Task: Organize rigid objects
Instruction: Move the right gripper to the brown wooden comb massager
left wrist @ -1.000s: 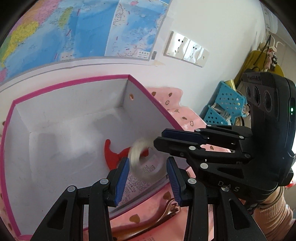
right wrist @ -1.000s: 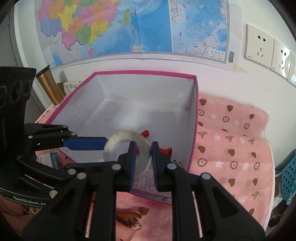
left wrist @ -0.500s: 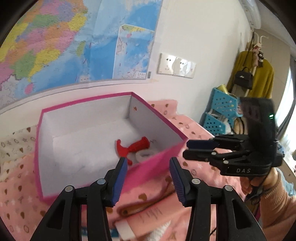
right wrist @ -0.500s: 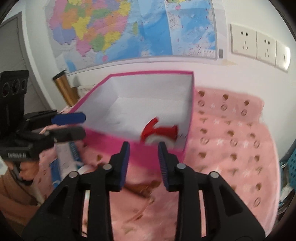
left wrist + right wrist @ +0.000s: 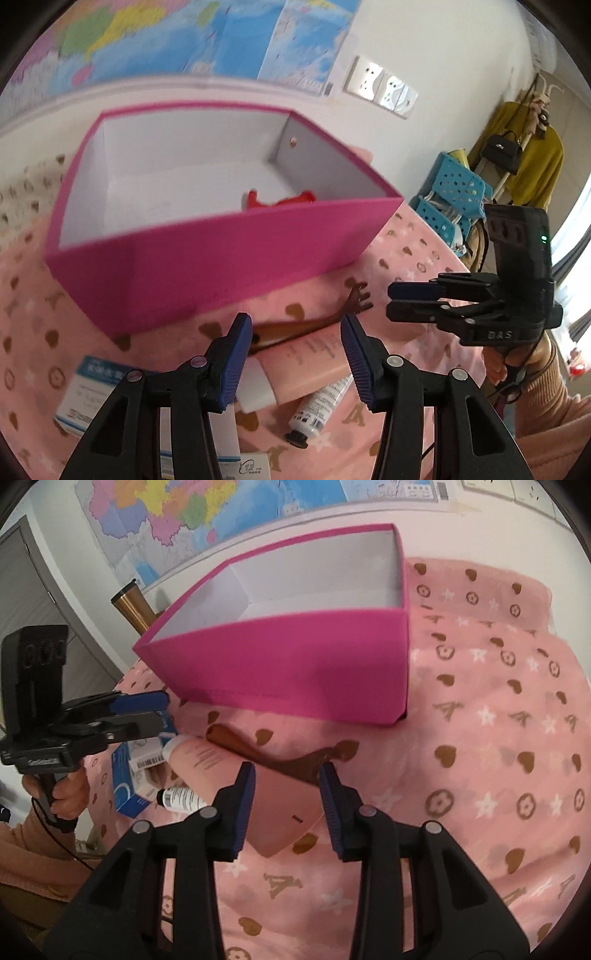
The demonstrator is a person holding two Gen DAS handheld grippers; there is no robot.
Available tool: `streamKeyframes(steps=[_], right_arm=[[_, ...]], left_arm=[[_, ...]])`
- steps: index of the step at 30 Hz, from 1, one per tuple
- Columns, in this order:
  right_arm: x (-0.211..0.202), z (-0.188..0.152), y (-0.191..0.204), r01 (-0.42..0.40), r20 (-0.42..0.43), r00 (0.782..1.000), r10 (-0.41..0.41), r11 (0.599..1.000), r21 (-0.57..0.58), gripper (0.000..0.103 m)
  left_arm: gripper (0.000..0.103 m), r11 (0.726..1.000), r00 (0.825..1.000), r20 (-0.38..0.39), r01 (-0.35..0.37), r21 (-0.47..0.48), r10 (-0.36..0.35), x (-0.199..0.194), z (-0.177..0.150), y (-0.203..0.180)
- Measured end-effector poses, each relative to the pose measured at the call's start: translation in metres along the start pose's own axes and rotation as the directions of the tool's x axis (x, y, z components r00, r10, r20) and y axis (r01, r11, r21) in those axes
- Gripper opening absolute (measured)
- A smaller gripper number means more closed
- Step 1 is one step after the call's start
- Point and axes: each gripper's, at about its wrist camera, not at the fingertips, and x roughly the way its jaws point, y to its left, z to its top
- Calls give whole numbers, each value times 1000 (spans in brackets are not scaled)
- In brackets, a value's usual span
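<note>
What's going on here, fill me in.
A person is sorting items into the pink box, one handheld gripper per hand. The left gripper and right gripper are both open and empty, their jaws having just been opening. A red item lies in the box; the pink tube and brown back scratcher wait outside.

Both wrist views look steeply down, close — sharing the pink box (image 5: 221, 254) (image 5: 295, 664).
</note>
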Motion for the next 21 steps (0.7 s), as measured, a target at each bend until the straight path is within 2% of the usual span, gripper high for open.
streamKeyframes(steps=[2, 12, 21], right_arm=[[2, -1, 3, -4, -6, 1000, 4, 1000, -6, 42], [6, -11, 10, -18, -49, 999, 17, 999, -35, 43], [1, -22, 0, -30, -50, 998, 30, 999, 12, 43]], left_arm=[[51, 1000, 1000, -15, -1, -7, 1, 4, -3, 1], [51, 1000, 998, -64, 28, -7, -29, 15, -15, -2], [53, 998, 995, -84, 56, 7, -55, 11, -20, -6]])
